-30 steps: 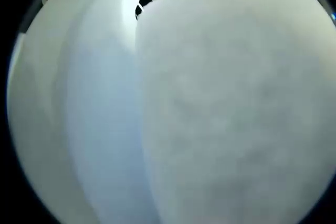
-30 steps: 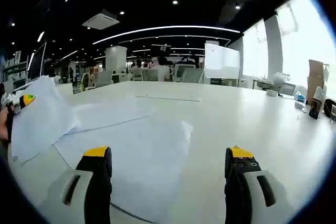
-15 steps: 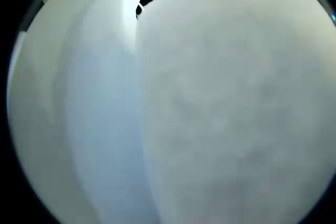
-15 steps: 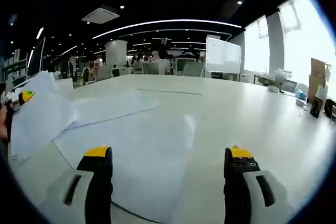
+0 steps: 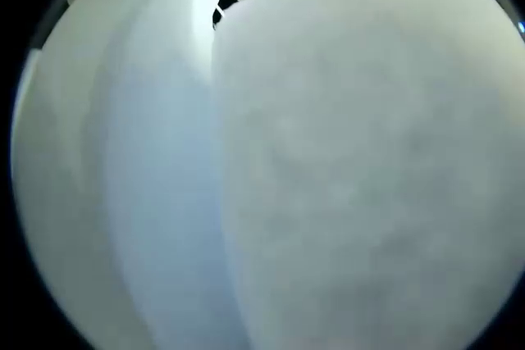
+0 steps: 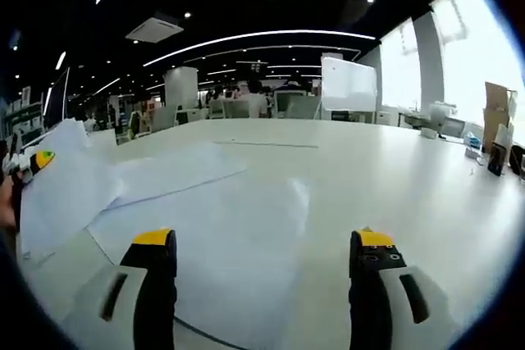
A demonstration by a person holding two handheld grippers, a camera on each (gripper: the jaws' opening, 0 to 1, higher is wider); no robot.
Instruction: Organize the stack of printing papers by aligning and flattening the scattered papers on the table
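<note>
White printing paper (image 5: pixel 344 170) presses close against the left gripper view, with a second curved sheet (image 5: pixel 139 161) beside it; that gripper's jaws are hidden behind them. In the right gripper view, loose sheets (image 6: pixel 221 235) lie overlapping and askew on the white table (image 6: pixel 410 178), and another sheet (image 6: pixel 176 174) lies farther back. At the far left, the left gripper (image 6: pixel 33 160) with its yellow tip holds a lifted bunch of sheets (image 6: pixel 61 190) off the table. My right gripper (image 6: pixel 262 256) hovers low over the flat sheets, open, with nothing between its jaws.
A whiteboard (image 6: pixel 349 92) stands past the table's far end, with office desks and chairs (image 6: pixel 246 108) behind it. Cardboard boxes (image 6: pixel 496 108) and small items sit at the right, near bright windows. The table's right half is bare.
The right gripper has edged slightly forward over the flat sheets. The left gripper view is the same, with paper still against it.
</note>
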